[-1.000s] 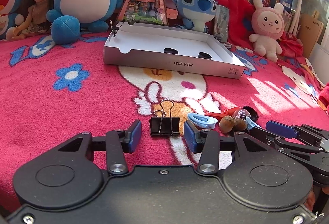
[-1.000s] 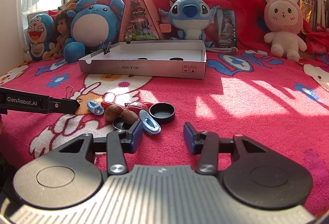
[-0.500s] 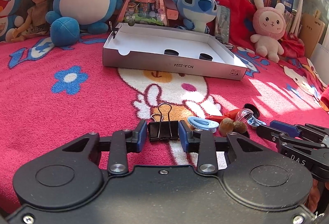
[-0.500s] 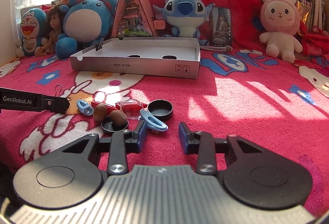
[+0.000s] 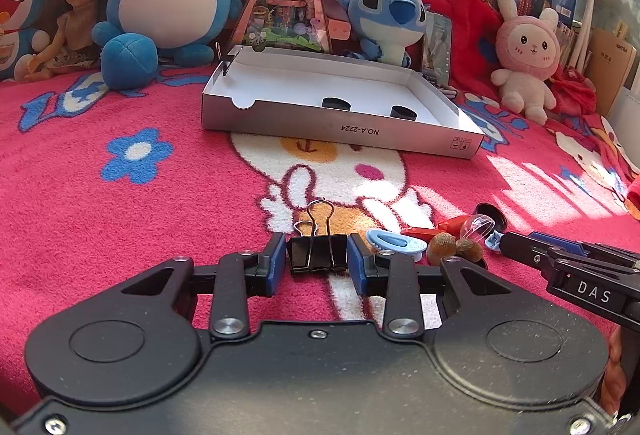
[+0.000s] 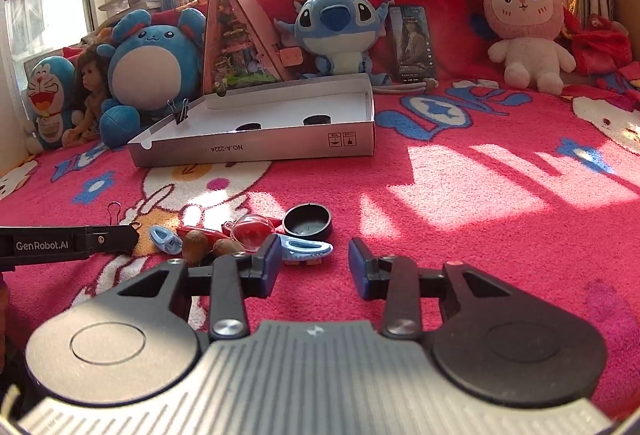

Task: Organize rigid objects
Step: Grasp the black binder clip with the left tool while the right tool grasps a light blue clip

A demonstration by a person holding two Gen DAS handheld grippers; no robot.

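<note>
Two left-gripper [image 5: 317, 262] fingers clamped on the black binder clip [image 5: 317, 258]; right gripper [image 6: 314, 262] fingers apart over bare blanket [image 6: 460, 235].

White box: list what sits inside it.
Inside the white box: two black caps, plus a binder clip on its far-left rim. The near wall hides the closest floor strip.

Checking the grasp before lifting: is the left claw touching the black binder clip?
Touching. The left wrist view shows the left claw with both blue pads pressed against the sides of the black binder clip, no gap visible.
</note>
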